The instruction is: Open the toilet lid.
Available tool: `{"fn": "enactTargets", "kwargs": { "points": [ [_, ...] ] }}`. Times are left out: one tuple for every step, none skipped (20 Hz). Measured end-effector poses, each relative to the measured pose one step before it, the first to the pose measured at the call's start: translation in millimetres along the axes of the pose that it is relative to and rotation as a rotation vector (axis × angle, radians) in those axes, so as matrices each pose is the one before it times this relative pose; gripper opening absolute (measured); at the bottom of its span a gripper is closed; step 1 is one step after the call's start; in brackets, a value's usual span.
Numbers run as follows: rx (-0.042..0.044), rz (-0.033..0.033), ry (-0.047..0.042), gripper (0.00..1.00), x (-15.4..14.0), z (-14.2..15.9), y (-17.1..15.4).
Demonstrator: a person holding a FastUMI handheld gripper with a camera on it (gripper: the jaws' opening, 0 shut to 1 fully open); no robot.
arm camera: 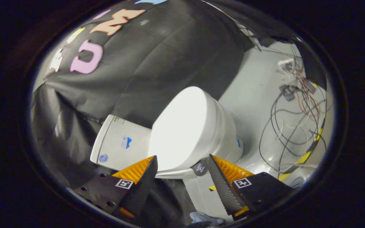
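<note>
Just ahead of the fingers sits a white toilet, its lid closed flat over the bowl, smooth and glossy. Its long axis runs from the tank, against the black cloth wall, diagonally out toward the grey floor, rounded front end pointing away from the tank. The fingers stand apart, holding nothing, their tips near the lid's near edge. Loose cables sprawl on the floor beyond the toilet, well apart from it.
</note>
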State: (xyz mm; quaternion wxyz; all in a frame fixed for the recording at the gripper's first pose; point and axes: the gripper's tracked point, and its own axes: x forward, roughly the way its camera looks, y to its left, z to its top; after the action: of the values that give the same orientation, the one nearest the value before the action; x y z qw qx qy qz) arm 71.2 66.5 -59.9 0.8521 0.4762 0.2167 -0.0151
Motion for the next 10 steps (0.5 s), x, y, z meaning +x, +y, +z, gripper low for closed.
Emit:
{"fn": "enactTargets", "kwargs": {
  "points": [
    [0.00774, 0.00236, -0.00142, 0.99, 8.34, -10.88, -8.71],
    [-0.00918, -0.01910, 0.02090, 0.99, 6.87, -16.59, -15.35],
    [0.02660, -0.03254, 0.03939, 0.99, 3.88, -18.69, -14.90],
    [0.08982, 0.03717, -0.00372, 0.99, 2.00, -3.97, 6.32],
    [0.08120, 0.06729, -0.00566, 0.99, 2.19, 1.50, 17.46],
    [0.02744, 0.00796, -0.00713, 0.99, -1.46, 4.55, 2.66],
    [-0.00743, -0.01298, 0.00710, 0.96, 3.96, -1.53, -4.66],
    [-0.02237, -0.00199, 0.01279, 0.96, 3.55, -0.31, -1.93],
    [-0.01998, 0.00599, 0.02261, 0.96, 3.97, -1.71, 1.39],
    [-0.00125, -0.00739, 0.00838, 0.85, -3.82, -3.10, -3.56]
  ]
}}
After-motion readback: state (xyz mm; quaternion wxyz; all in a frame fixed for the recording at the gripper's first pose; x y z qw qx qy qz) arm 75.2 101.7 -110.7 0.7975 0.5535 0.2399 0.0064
